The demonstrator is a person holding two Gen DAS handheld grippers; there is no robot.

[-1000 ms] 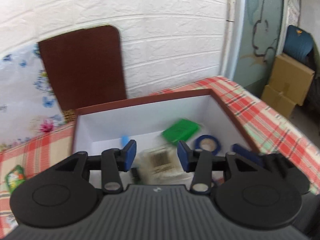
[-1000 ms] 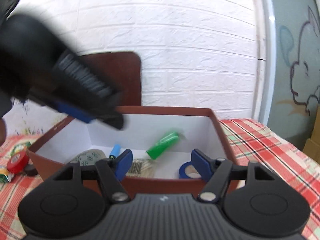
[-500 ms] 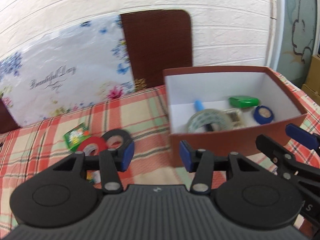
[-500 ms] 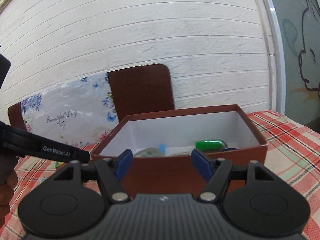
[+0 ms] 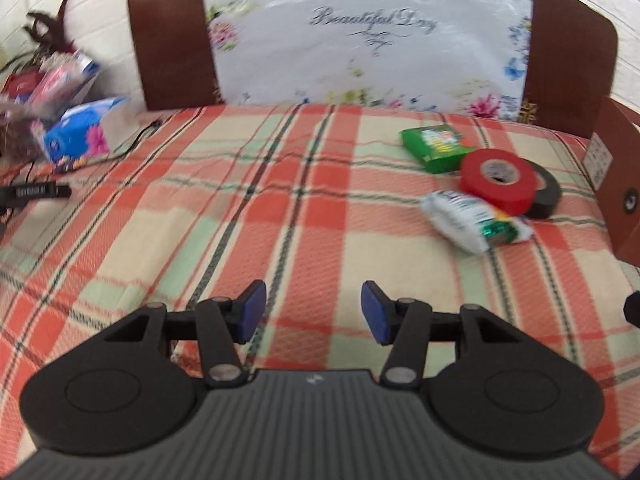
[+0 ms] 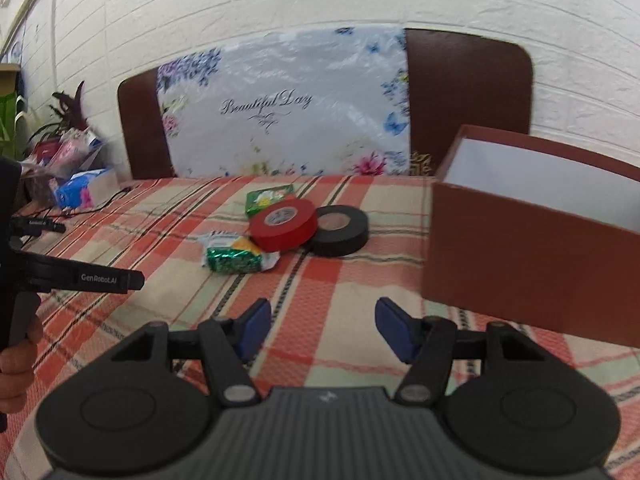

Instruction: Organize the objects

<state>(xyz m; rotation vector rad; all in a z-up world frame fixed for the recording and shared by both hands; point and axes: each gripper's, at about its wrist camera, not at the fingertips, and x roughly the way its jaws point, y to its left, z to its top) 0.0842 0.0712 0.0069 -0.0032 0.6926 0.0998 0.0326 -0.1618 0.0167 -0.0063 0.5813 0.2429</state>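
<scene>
The left hand-held gripper (image 5: 310, 312) hovers empty over the plaid surface (image 5: 280, 220), jaws opening. The right hand-held gripper (image 6: 322, 328) is also empty, jaws closing. Red tape (image 6: 283, 224), black tape (image 6: 340, 230), a green packet (image 6: 267, 198) and a snack wrapper (image 6: 234, 256) lie beside the brown box (image 6: 532, 256).

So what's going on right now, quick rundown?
Left gripper opening, right gripper closing, both empty. Red tape, black tape, two packets loose beside brown box. Nothing in the way.
</scene>
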